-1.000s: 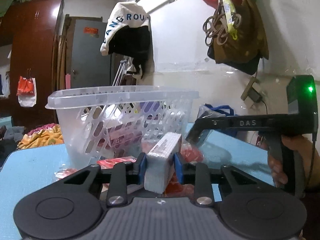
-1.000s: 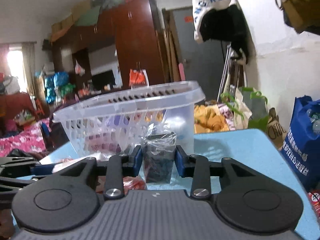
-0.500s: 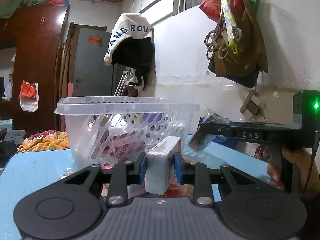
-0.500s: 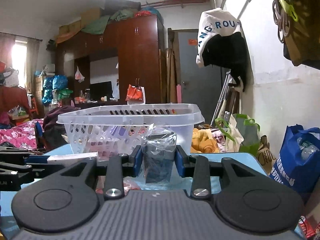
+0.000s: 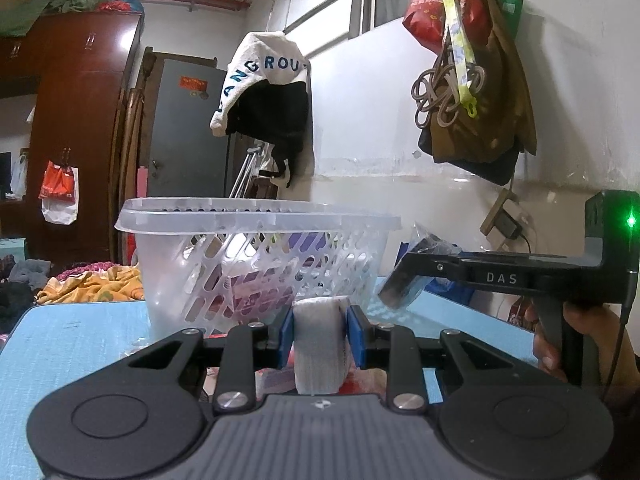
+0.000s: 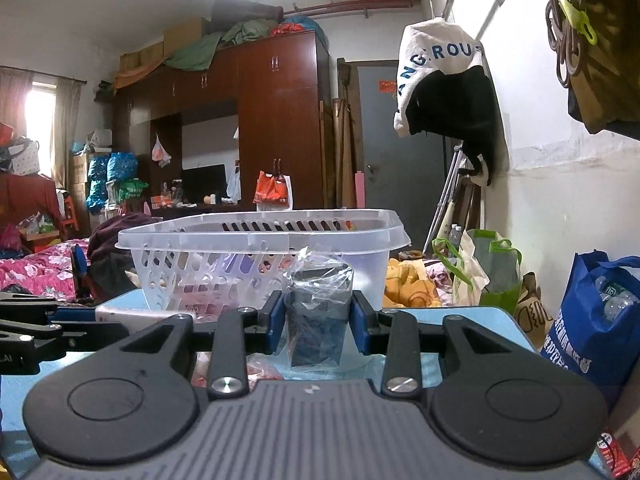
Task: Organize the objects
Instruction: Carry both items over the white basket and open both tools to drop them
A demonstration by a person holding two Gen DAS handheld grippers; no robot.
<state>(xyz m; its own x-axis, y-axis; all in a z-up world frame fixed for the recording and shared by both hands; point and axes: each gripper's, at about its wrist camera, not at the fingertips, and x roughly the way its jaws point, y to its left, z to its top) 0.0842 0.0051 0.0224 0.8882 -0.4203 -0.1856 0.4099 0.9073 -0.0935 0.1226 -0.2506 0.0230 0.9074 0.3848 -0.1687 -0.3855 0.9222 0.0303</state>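
Now both tools clamped: left tool (image 5: 320, 334) on white pkg (image 5: 319, 346), right tool (image 6: 318, 322) on wrapped dark box (image 6: 318, 312).

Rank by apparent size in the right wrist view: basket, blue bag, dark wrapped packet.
1. basket
2. blue bag
3. dark wrapped packet, gripped by the right gripper; it sits nearest the camera, so it looks bigger than it is.
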